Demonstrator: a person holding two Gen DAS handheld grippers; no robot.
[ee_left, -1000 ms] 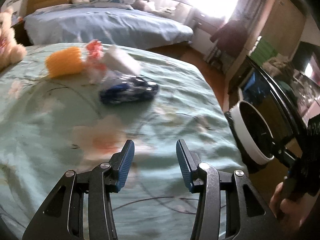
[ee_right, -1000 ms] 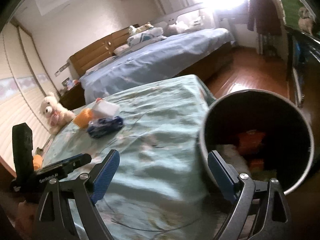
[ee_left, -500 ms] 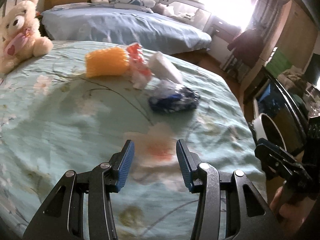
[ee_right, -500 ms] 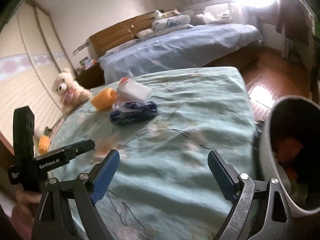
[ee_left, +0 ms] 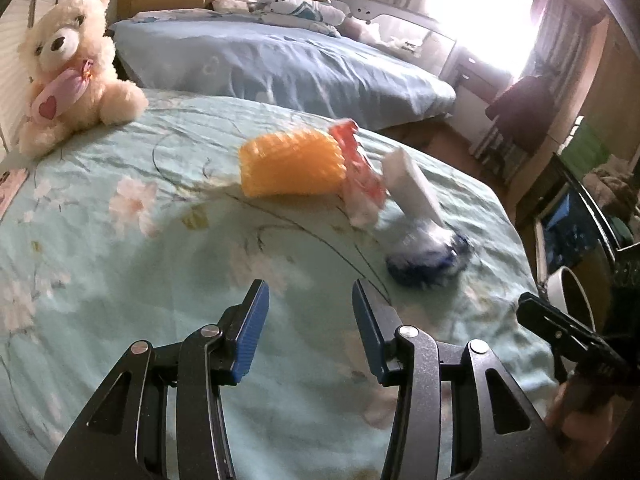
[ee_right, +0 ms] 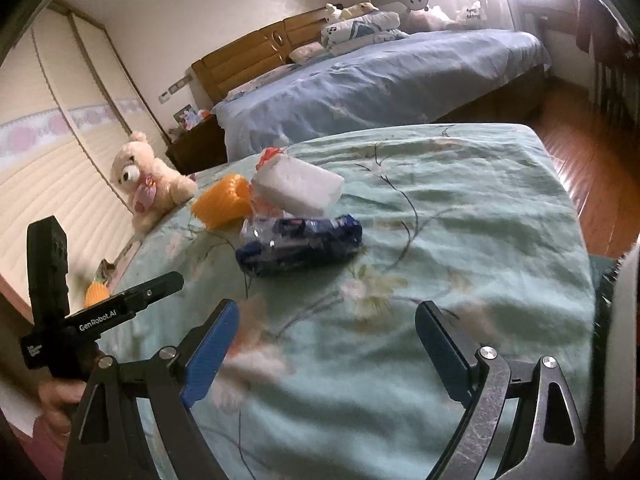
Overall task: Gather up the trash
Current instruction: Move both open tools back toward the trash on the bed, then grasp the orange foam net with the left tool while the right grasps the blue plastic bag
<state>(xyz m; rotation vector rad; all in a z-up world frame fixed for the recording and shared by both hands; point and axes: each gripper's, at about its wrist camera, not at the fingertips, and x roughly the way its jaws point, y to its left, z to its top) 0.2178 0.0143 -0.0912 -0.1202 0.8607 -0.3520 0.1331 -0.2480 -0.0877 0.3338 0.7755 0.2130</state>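
Your trash sits in one cluster on the green bedspread (ee_right: 460,208), ahead of both grippers and well out of reach of the fingertips: a blue wrapper (ee_right: 300,246) nearest you, a white block (ee_right: 298,188) leaning just behind it, a red-and-white wrapper (ee_left: 360,176) and an orange mesh piece (ee_left: 292,164) beyond. In the right wrist view the blue wrapper lies with its long axis running across, slightly left of centre; in the left wrist view it lies forward and to the right. Your right gripper (ee_right: 326,350) looks the nearer and squarer to it, jaws wide apart with nothing between them; your left gripper (ee_left: 310,322) is partly open and also empty. The bin (ee_left: 570,294) stands off the bed's right edge. Compared with a second ago, both views have swung from the bin toward the cluster, which now shows larger, and the teddy bear (ee_left: 68,68) has come fully into the left view
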